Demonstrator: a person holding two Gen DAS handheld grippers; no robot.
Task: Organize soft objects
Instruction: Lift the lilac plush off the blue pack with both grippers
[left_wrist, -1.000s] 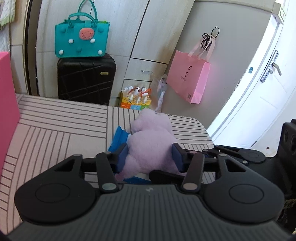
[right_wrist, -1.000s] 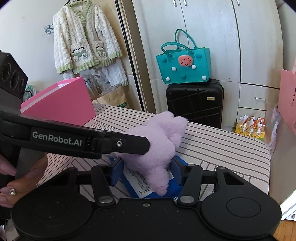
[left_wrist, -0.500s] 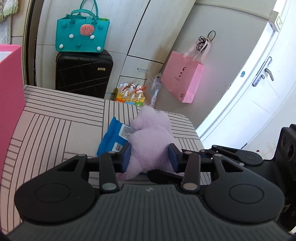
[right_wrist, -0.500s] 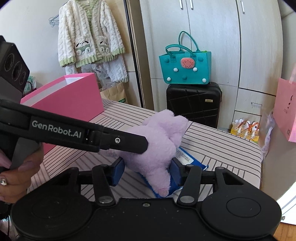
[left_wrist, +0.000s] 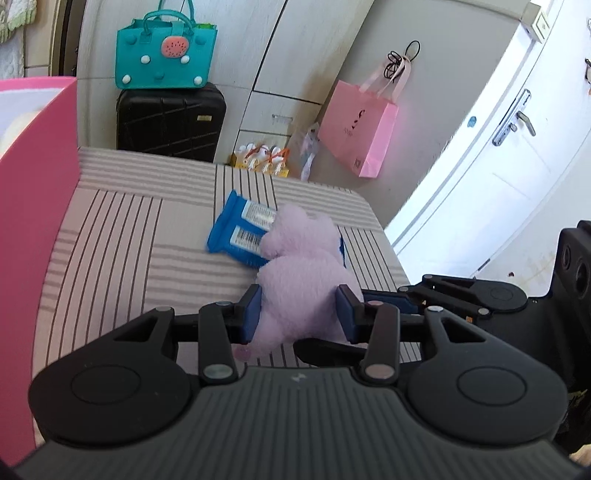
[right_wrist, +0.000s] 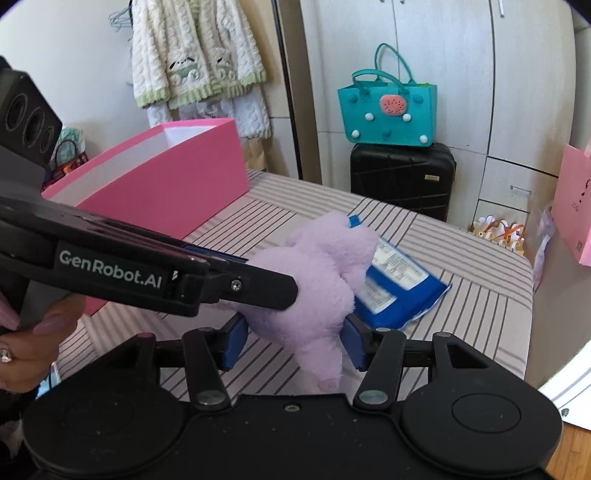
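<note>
Lilac plush toy (left_wrist: 303, 273) clamped between the blue pads of the left gripper (left_wrist: 298, 314), pads pressing into the fur on both sides. Same plush toy (right_wrist: 314, 280) also caught between the pads of the right gripper (right_wrist: 293, 343), whose jaws have just been opening a little, fur still touching both pads. Toy held above the striped tabletop (left_wrist: 122, 236), one small foot dangling below the right gripper. Blue packet (left_wrist: 240, 232) lying flat on the stripes just beyond the left gripper's tips, partly hidden by the plush. Pink box (right_wrist: 166, 184) left of the right gripper, well apart. A hand (right_wrist: 26, 354) gripping the left gripper's handle.
</note>
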